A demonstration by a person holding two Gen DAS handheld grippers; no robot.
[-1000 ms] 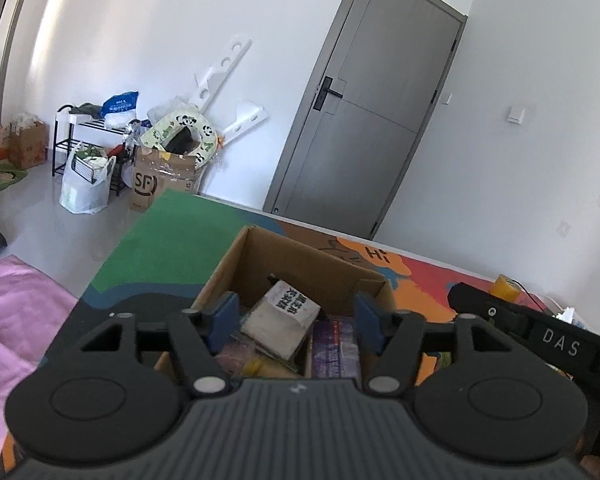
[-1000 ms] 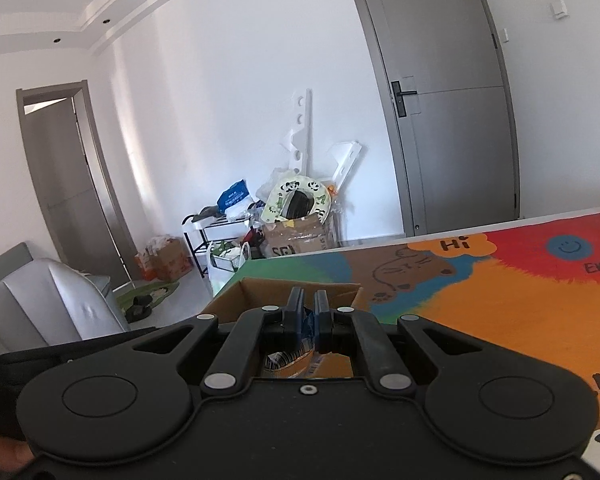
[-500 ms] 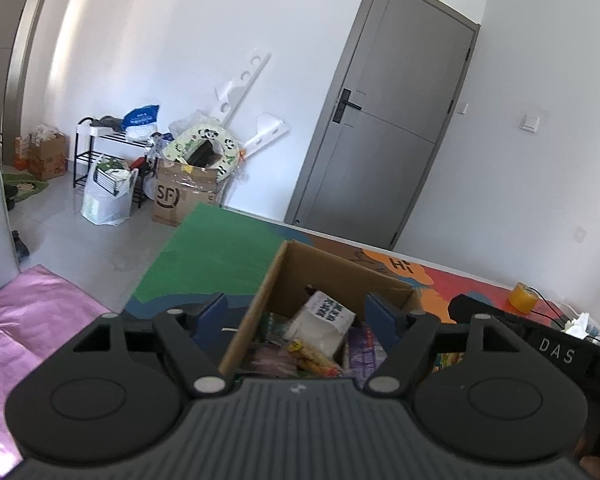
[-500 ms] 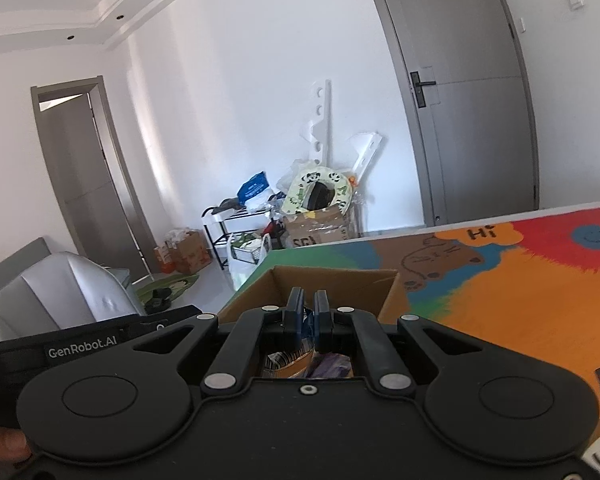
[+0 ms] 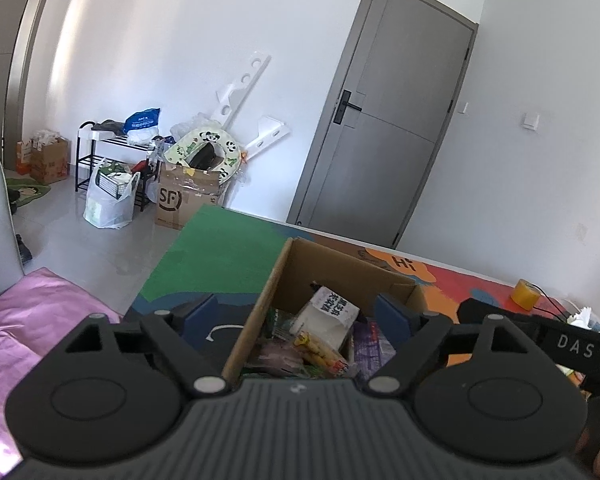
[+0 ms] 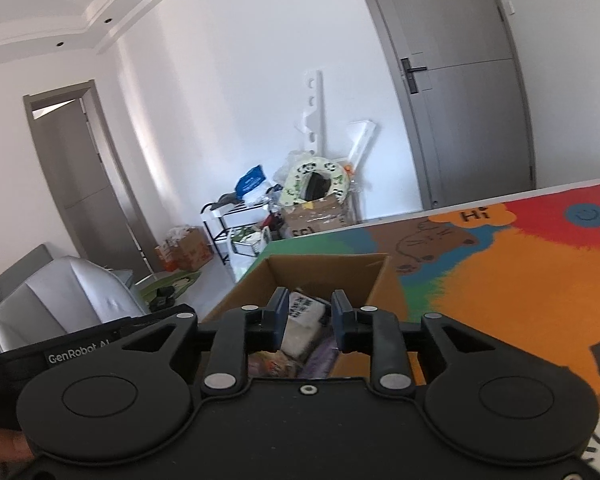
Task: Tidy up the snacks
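- The cardboard box (image 5: 278,276) of snacks stands on the colourful play mat (image 6: 500,280), its near end hidden behind both gripper bodies.
- Left gripper (image 5: 296,314): jaws spread wide and opening, straddling the box's left wall; nothing is pressed between the pads.
- Right gripper (image 6: 310,316): jaws narrowly parted and opening over the box, holding nothing.
- A white packet with black print (image 5: 330,314) lies tilted on top of the pile; below it a yellow wrapped snack (image 5: 320,350) and a purple packet (image 5: 370,344), partly covered.
- Packets deeper in the box are too jumbled to identify.
- A tape roll (image 5: 523,289) sits on the mat's far right, well apart.
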